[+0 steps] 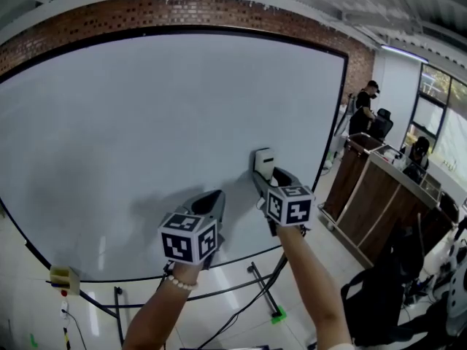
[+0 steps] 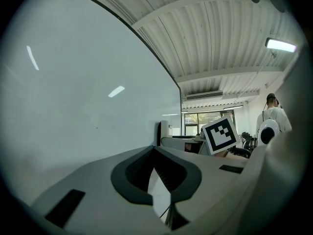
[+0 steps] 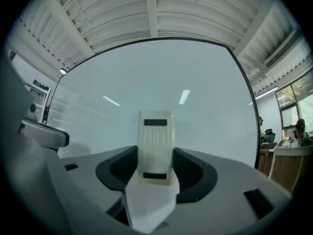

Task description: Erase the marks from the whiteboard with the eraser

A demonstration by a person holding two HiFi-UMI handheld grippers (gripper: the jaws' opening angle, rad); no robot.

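Right hand-held gripper (image 1: pixel 261 182) clamps the white eraser (image 1: pixel 264 163) upright between its jaws at the whiteboard (image 1: pixel 146 122) just ahead, the eraser's wiping face turned out of sight, while just to its left the left hand-held gripper (image 1: pixel 212 204) has its jaws pressed together on nothing.

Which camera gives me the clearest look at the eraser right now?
The right gripper view: the eraser sits large and centred, clamped in the right gripper, with the whiteboard behind it. The head view shows it small, just above that gripper. The left gripper view shows at most a thin edge-on sliver by the board.
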